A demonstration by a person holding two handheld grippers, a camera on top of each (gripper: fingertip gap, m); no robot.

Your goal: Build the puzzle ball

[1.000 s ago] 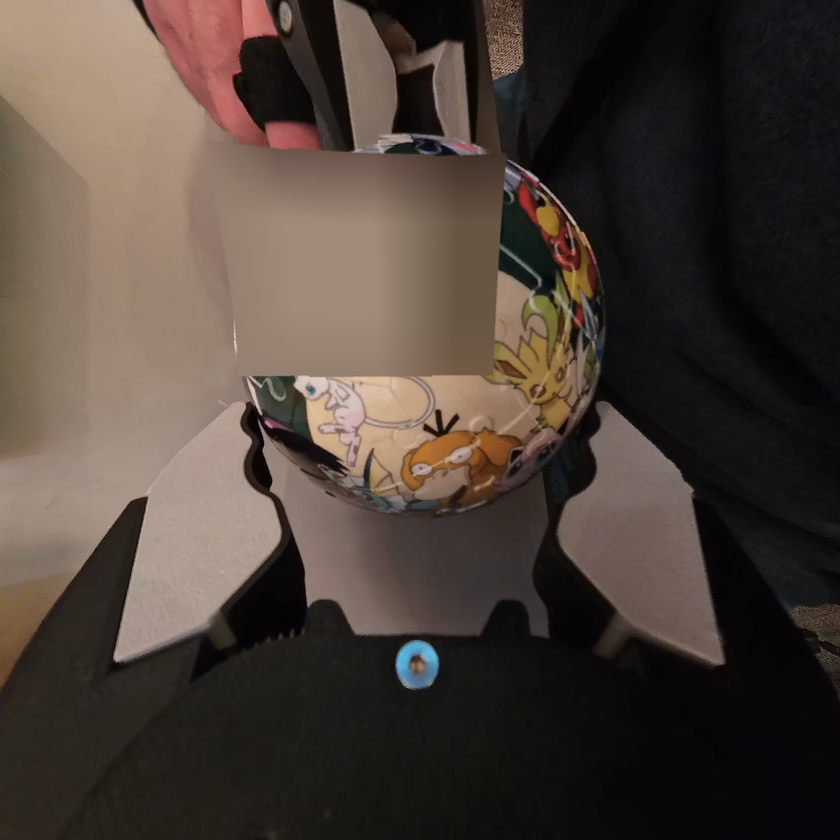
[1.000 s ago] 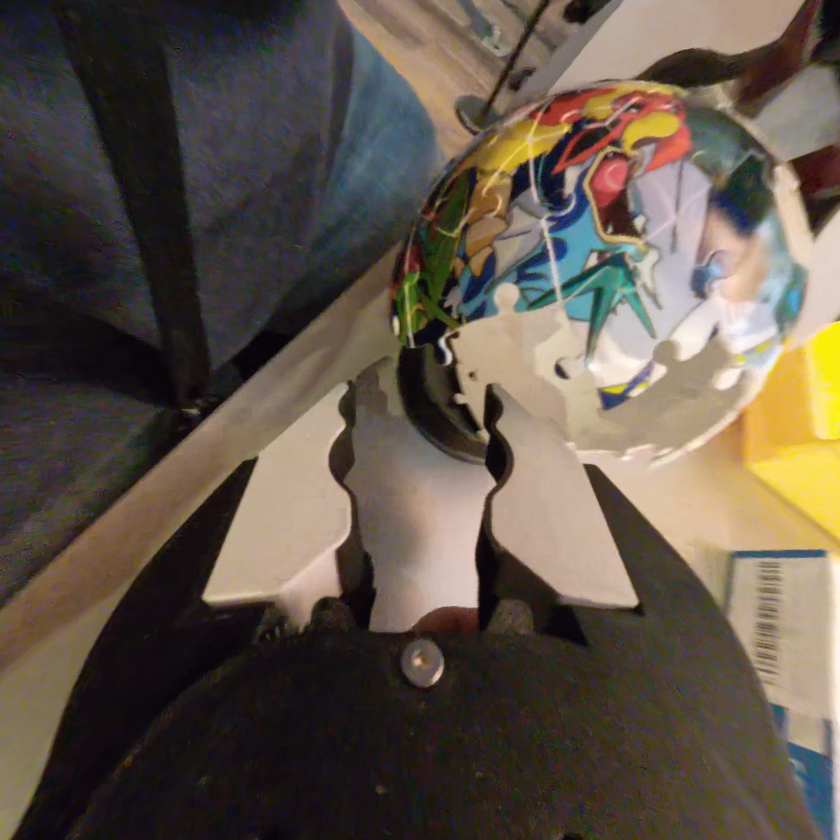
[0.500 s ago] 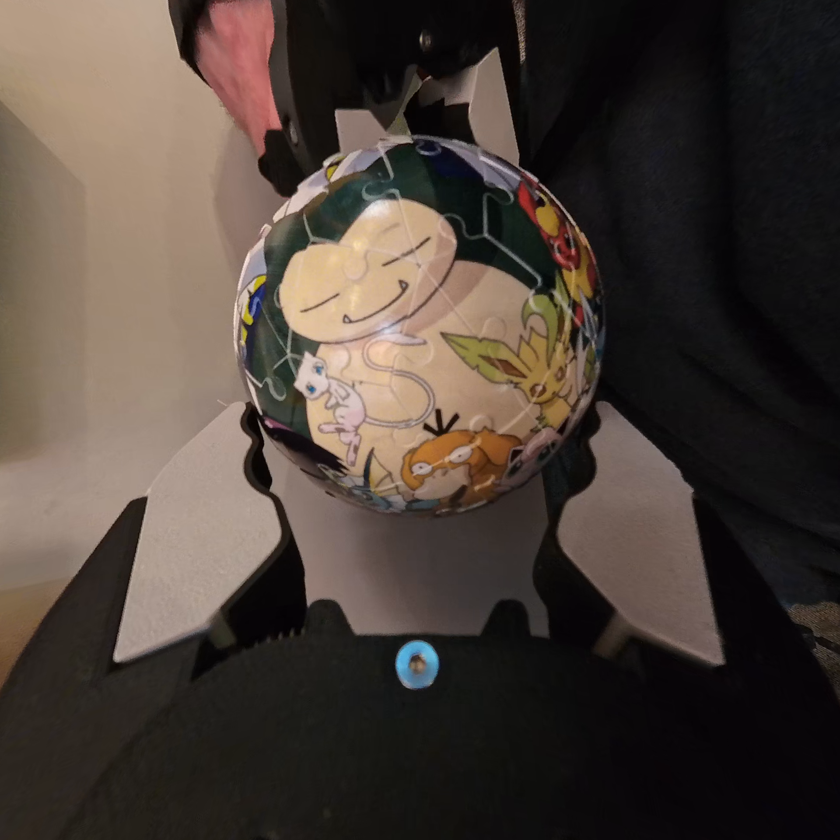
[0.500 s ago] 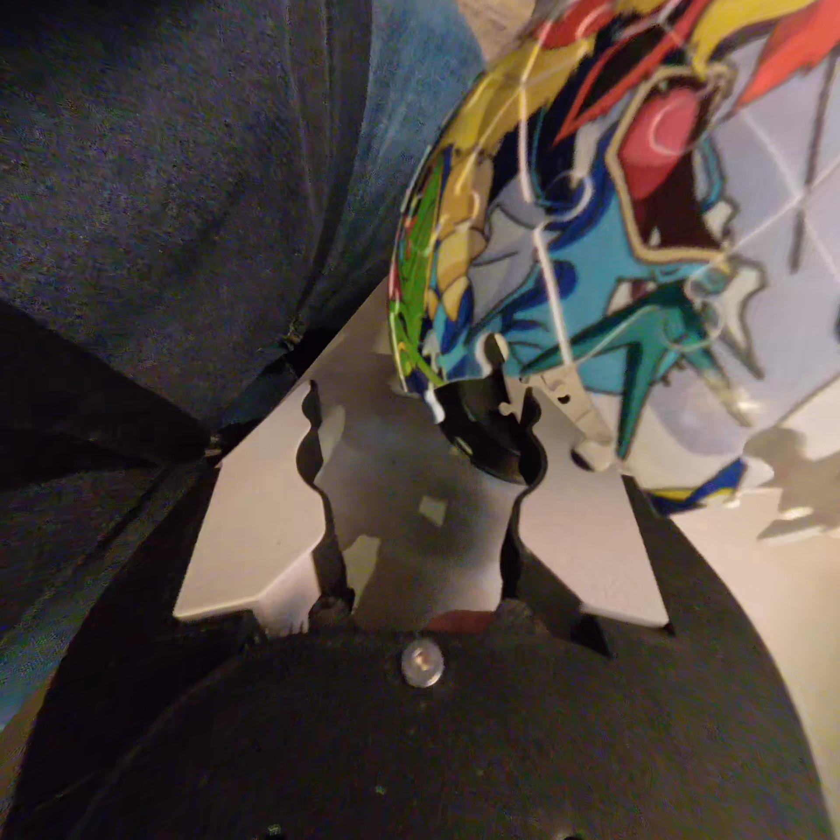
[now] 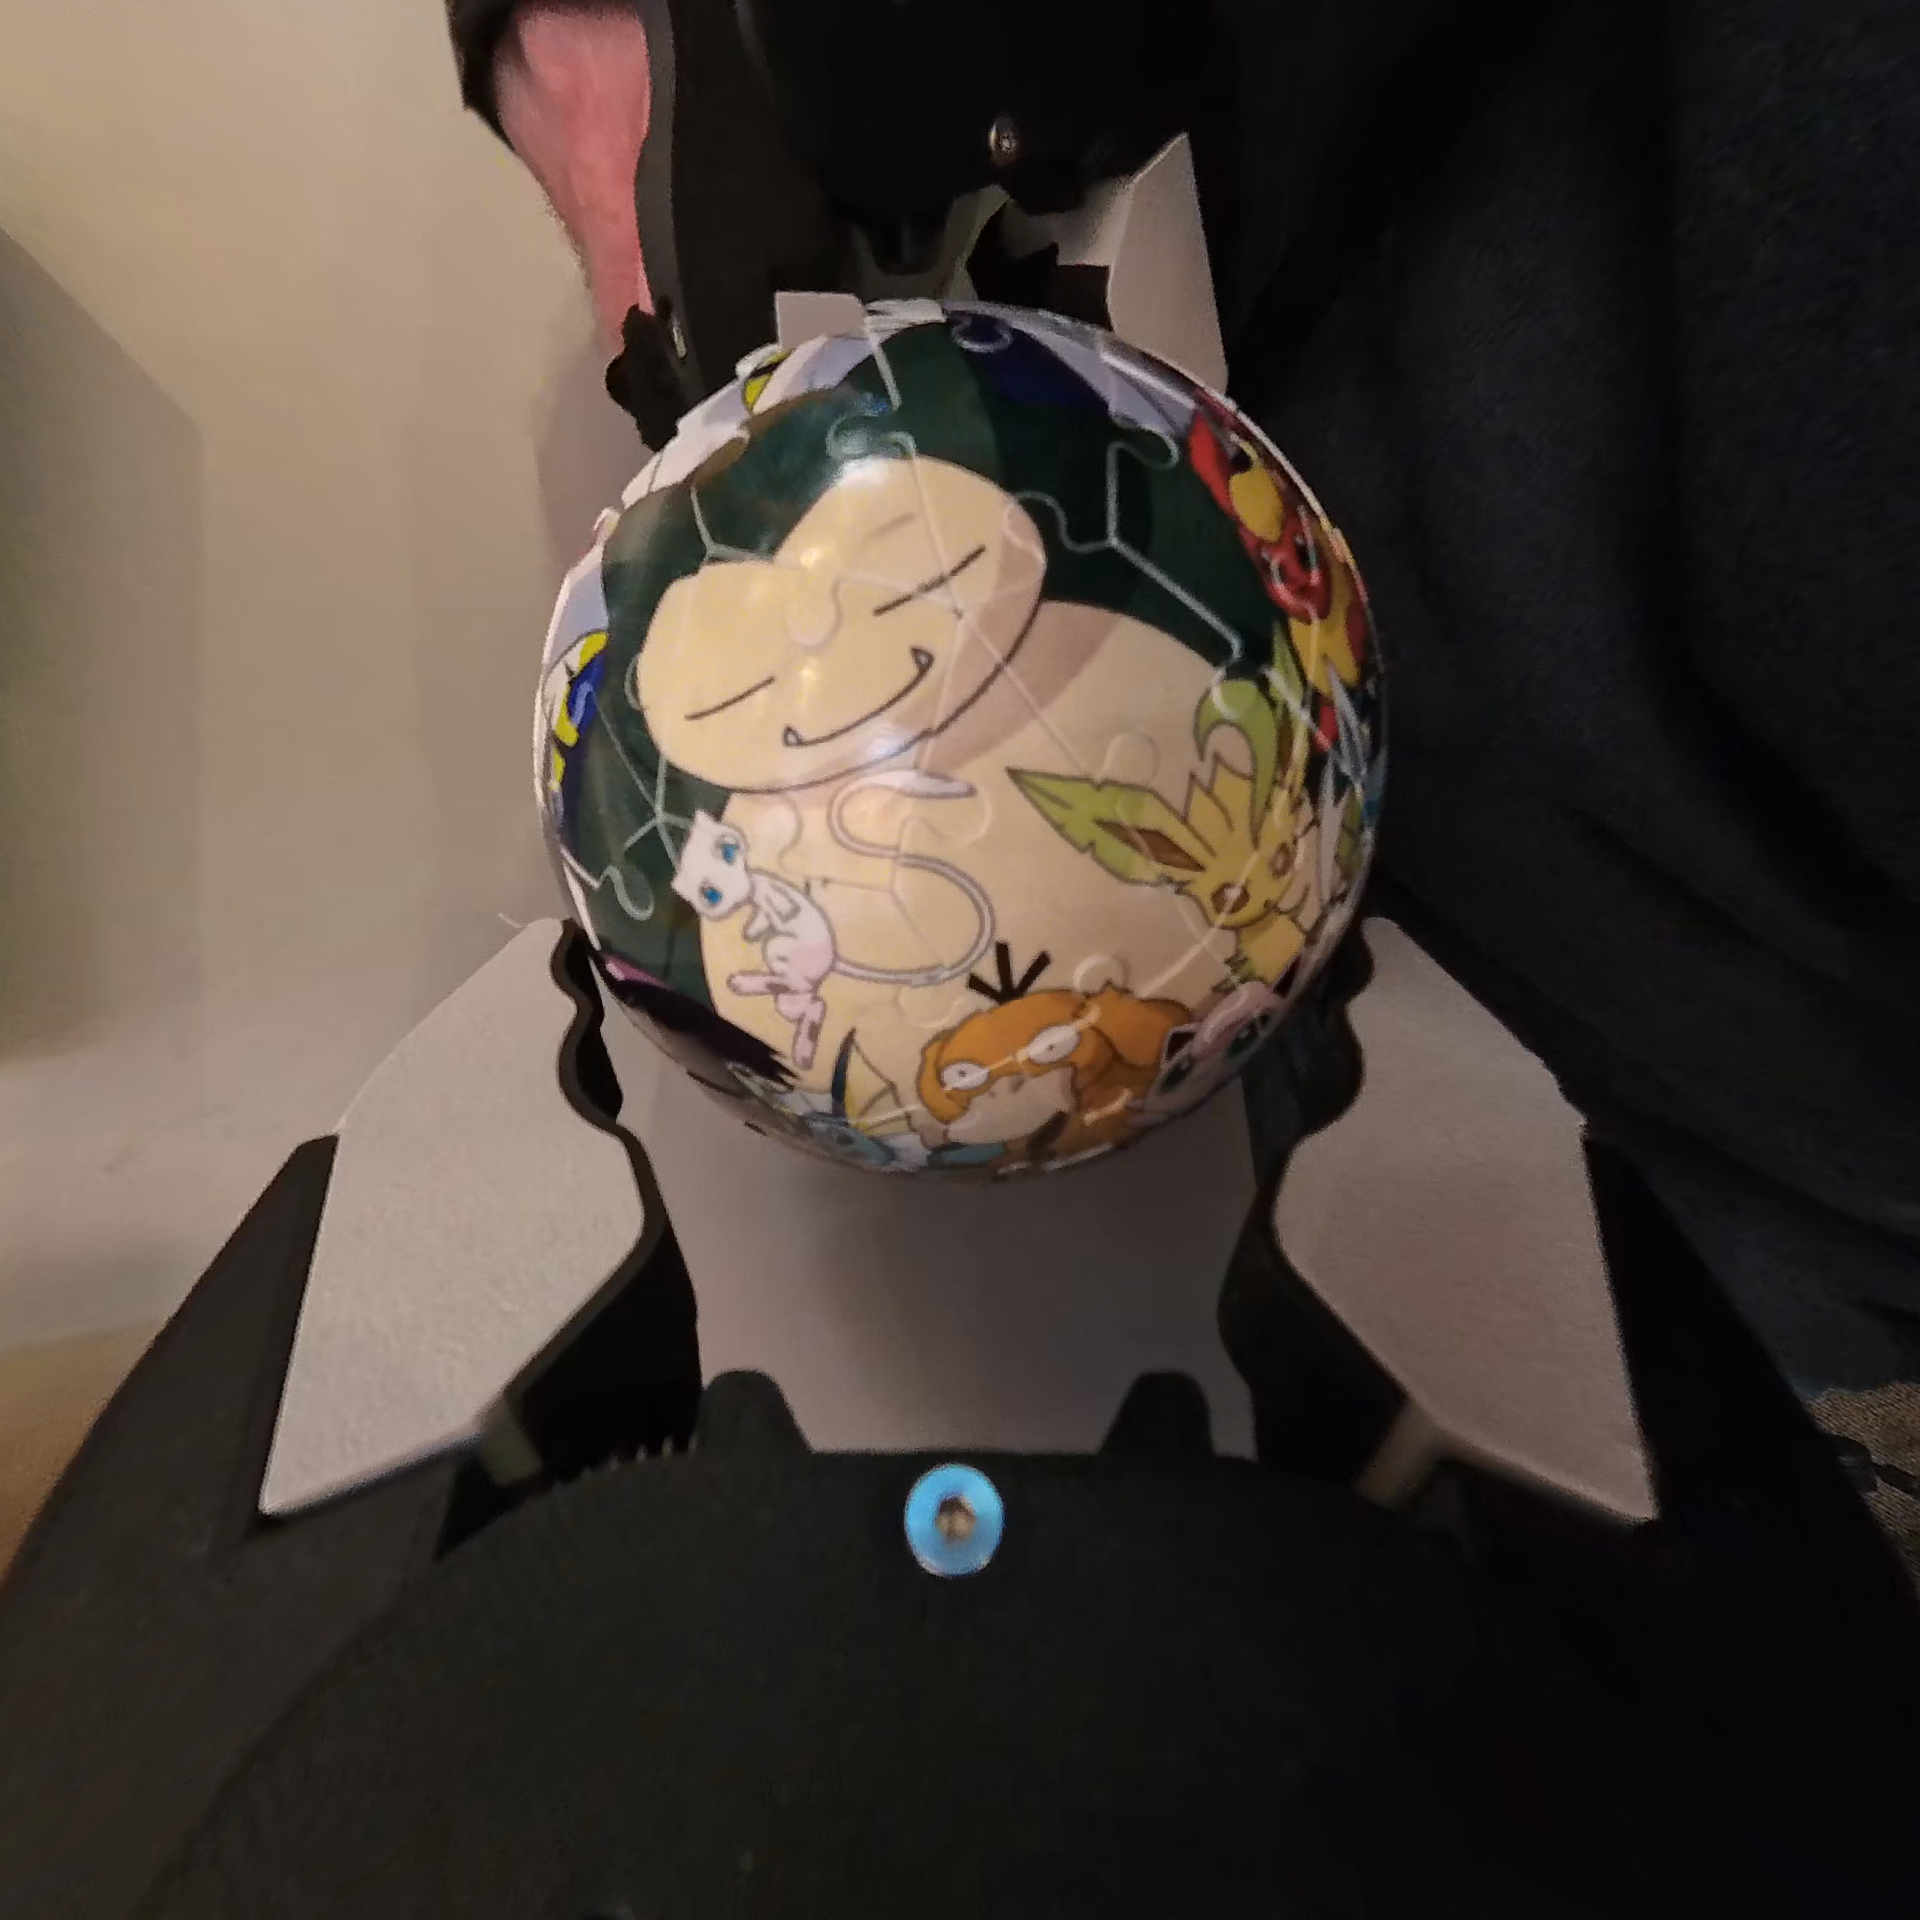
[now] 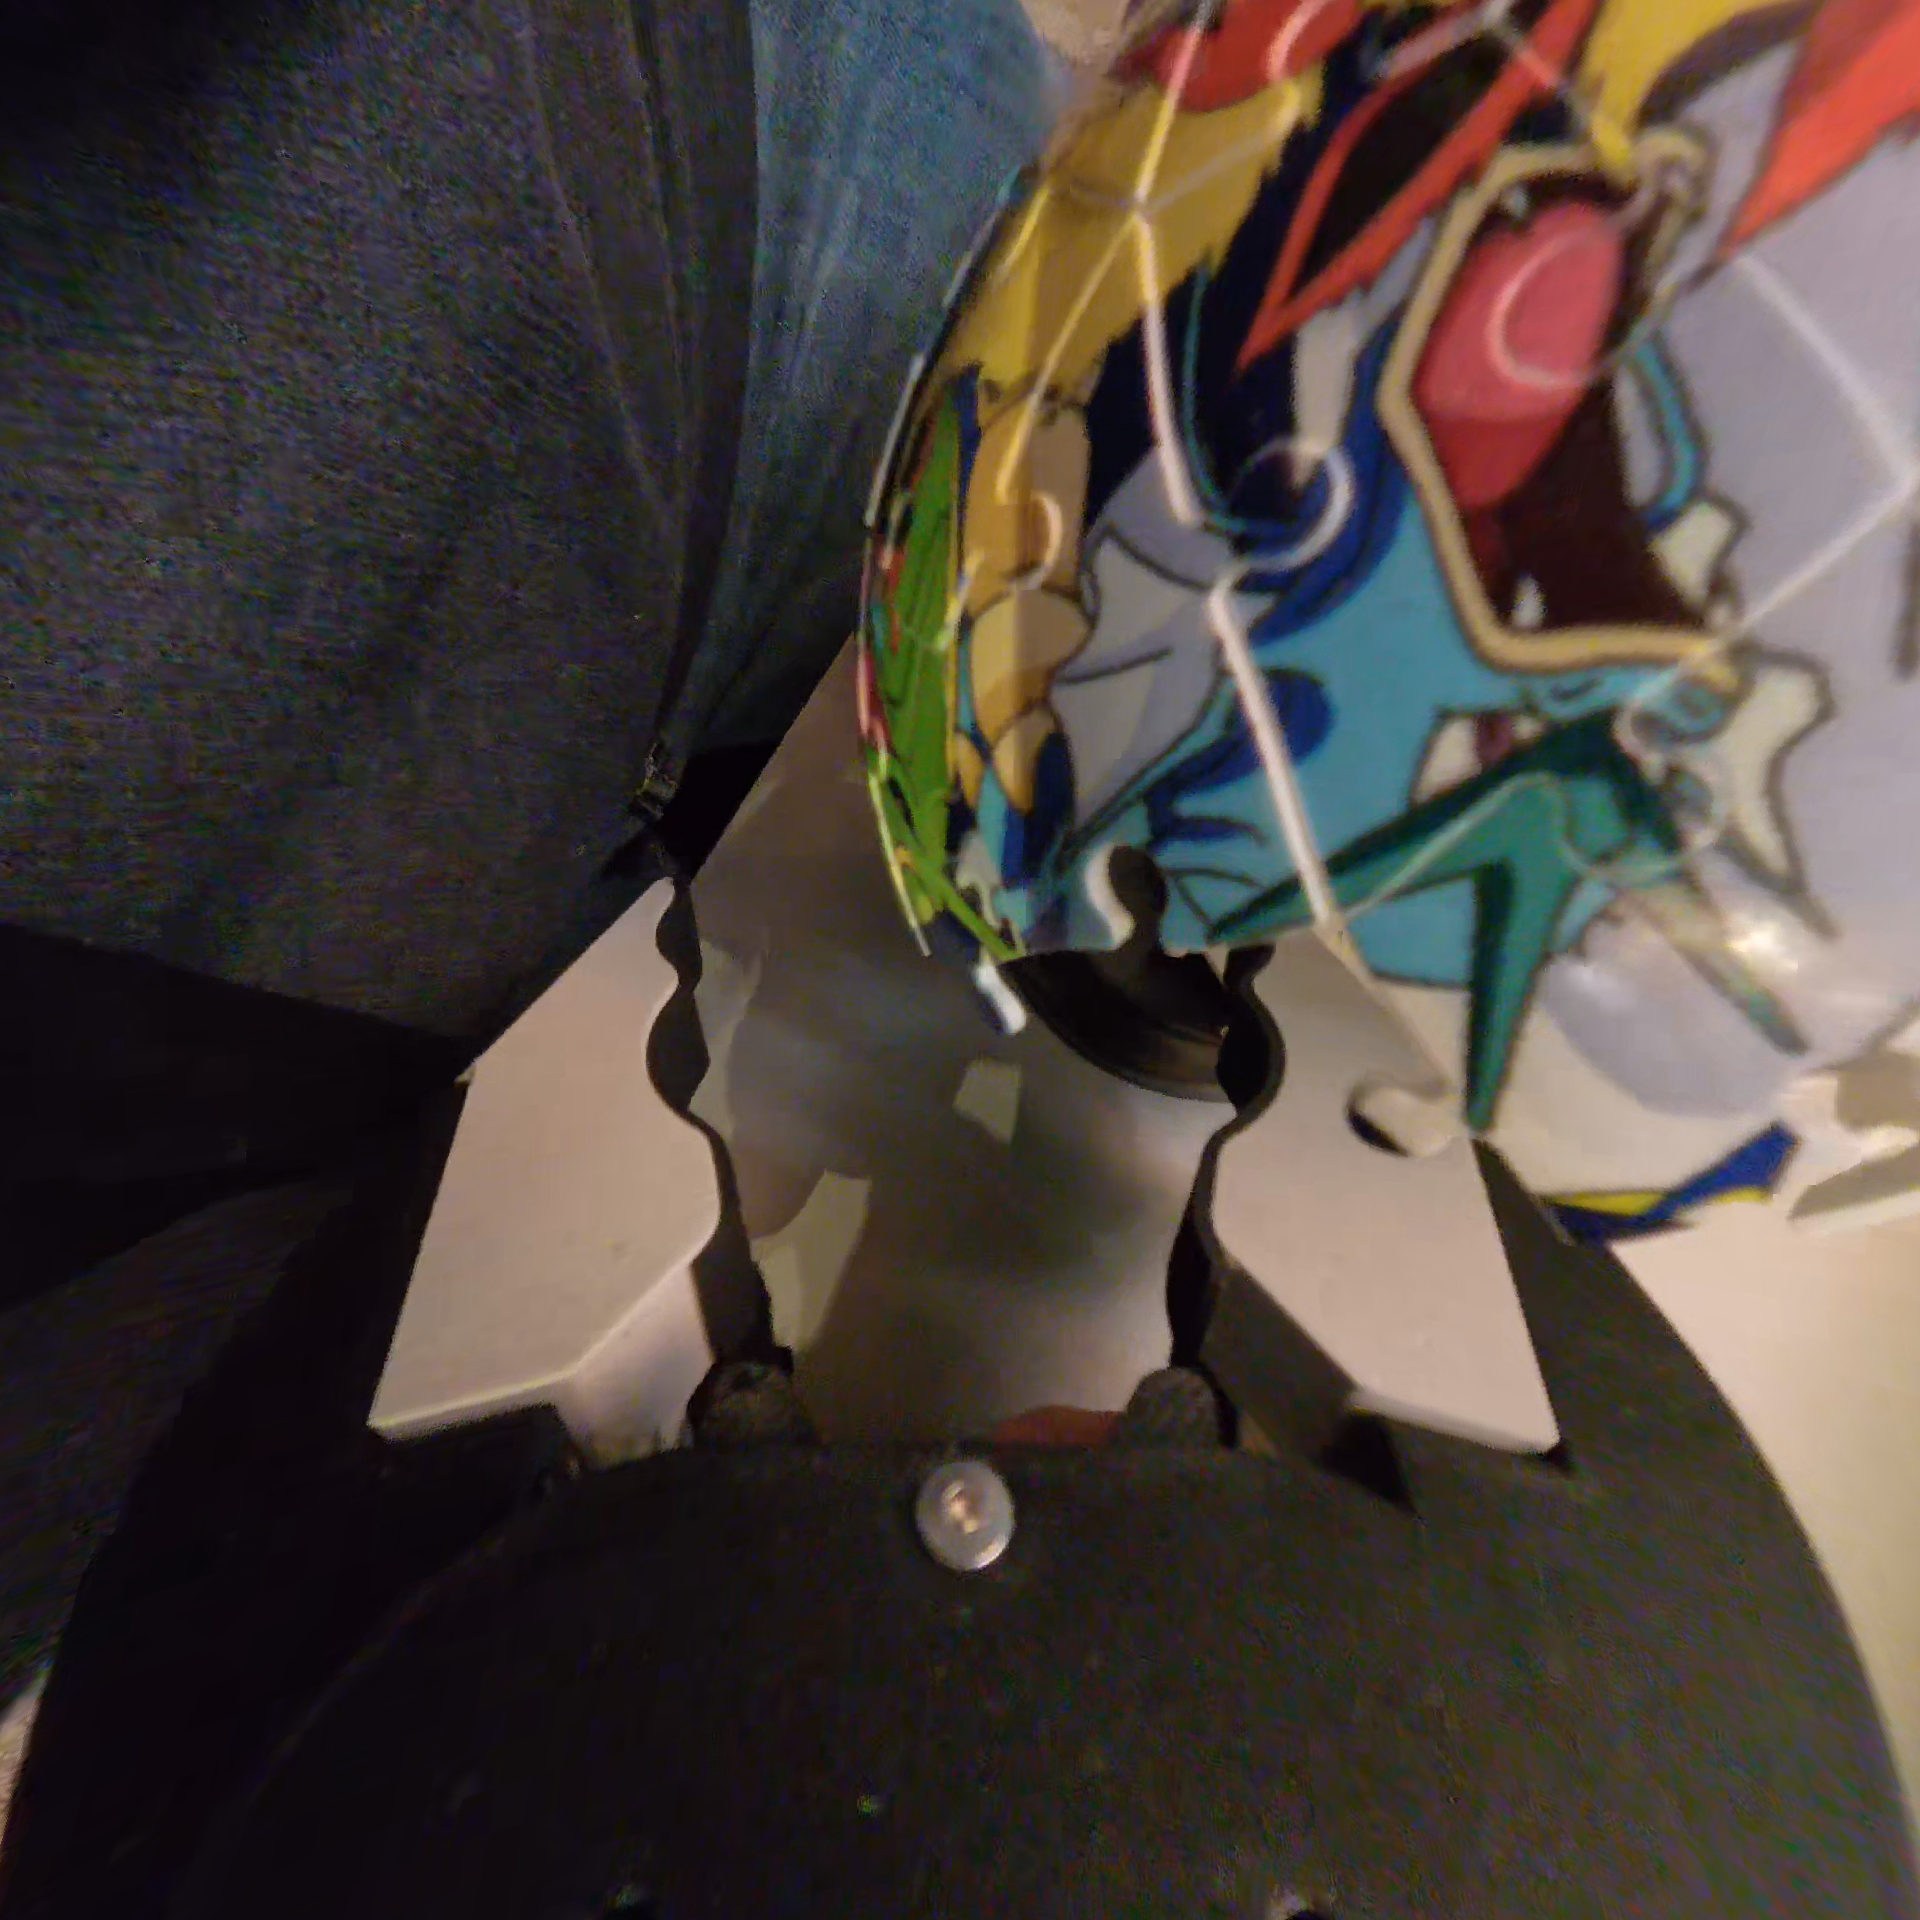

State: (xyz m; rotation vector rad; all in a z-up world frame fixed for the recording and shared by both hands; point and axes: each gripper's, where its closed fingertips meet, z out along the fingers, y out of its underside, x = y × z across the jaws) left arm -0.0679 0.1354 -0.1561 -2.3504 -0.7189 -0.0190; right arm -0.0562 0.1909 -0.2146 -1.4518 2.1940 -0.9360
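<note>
The puzzle ball (image 5: 961,727), printed with colourful cartoon creatures, sits between the two fingers of my left gripper (image 5: 956,997), which is shut on its lower sides. The right wrist view shows the ball (image 6: 1403,623) very close, with a jagged edge of open piece slots and a dark opening (image 6: 1122,1029) at its lower left. My right gripper (image 6: 956,935) is open. Its right fingertip lies against that jagged edge, and nothing shows between its fingers. In the left wrist view the right gripper (image 5: 997,260) shows behind the top of the ball.
A person's hand (image 5: 582,125) holds the right gripper at the top. A person's dark clothing (image 5: 1662,520) fills the right side, and also shows in the right wrist view (image 6: 364,468). A pale surface (image 5: 260,623) lies to the left.
My right gripper has moved in close to the ball and its fingers have spread wider. My left gripper still holds the ball in the same place.
</note>
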